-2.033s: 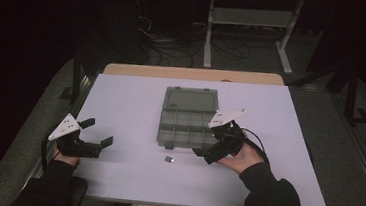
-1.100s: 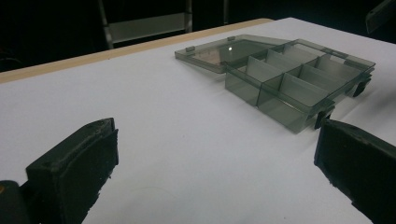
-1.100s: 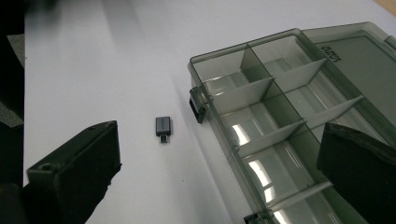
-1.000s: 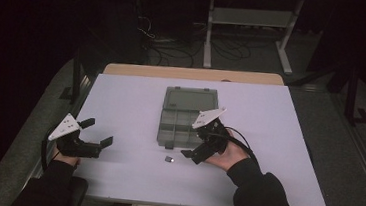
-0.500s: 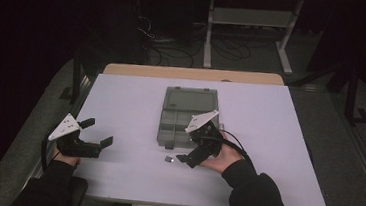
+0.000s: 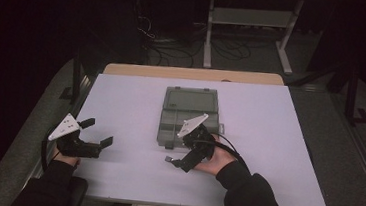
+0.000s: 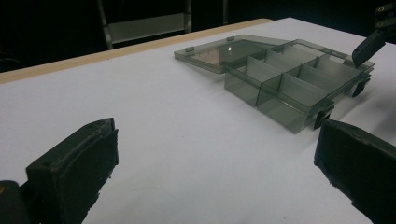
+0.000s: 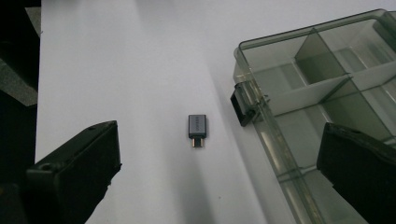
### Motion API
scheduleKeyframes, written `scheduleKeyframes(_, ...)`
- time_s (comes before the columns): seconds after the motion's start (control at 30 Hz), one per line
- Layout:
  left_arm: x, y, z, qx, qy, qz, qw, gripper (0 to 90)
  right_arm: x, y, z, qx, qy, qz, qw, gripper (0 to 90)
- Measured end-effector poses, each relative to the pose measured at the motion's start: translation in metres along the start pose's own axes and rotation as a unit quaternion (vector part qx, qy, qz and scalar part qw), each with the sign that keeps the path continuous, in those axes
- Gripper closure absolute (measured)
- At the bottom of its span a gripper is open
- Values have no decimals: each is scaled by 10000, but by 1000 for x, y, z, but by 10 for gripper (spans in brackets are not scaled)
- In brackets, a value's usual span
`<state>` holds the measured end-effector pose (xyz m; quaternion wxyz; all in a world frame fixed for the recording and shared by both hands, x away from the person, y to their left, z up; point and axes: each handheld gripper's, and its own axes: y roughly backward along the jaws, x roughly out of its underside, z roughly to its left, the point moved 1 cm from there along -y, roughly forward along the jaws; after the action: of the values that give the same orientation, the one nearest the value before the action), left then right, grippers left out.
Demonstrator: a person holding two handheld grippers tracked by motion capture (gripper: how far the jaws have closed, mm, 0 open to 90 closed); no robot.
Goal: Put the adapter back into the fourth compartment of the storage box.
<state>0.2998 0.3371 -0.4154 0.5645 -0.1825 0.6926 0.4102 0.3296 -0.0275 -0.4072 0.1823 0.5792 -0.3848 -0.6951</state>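
Right gripper [image 6: 179, 163] hangs wide open and empty over the small adapter [image 8: 197, 129], which lies on the white table [image 6: 130, 103] between our jaws, just beside the open compartment box [image 8: 322, 93]. We judge the adapter light, stiff and smooth, best pinched across its flat grey sides. Our right hand [image 6: 216, 158] tilts down and leftward; our left gripper [image 6: 99, 135] rests open, well apart.

Small grey adapter [image 8: 197, 130] lies beside open, seemingly empty organizer box [image 8: 322, 93].

No legible txt; faint mark on adapter [image 8: 197, 127] unreadable.
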Motion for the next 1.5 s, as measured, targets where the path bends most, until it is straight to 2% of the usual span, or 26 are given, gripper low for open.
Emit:
scheduleKeyframes(0.27, 0, 0, 0, 0, 2, -4, 10000, 0, -2, -6, 4, -81, 53, 48, 9999, 0)
scheduleKeyframes(0.63, 0, 0, 0, 6, 5, -5, 10000, 0, -5, -15, 7, -251, 157, 164, 9994, 139)
scheduleKeyframes(0.73, 0, 0, 0, 7, 0, -4, 10000, 0, -6, -17, 7, -171, 186, 273, 9993, 147)
scheduleKeyframes(0.77, 0, 0, 0, 14, -10, -11, 10000, 0, -6, -20, 8, -210, 188, 334, 9990, 186)
scheduleKeyframes(1.1, 0, 0, 0, 24, -14, -17, 10000, 0, -6, -31, 6, -367, 171, 496, 9980, 313)
scheduleKeyframes(1.2, 0, 0, 0, 27, -11, -18, 10000, 0, -6, -34, 5, -417, 211, 508, 9976, 410)
scheduleKeyframes(1.5, 0, 0, 0, 40, -7, -21, 10000, 0, -5, -44, 4, -454, 237, 623, 9967, 486)
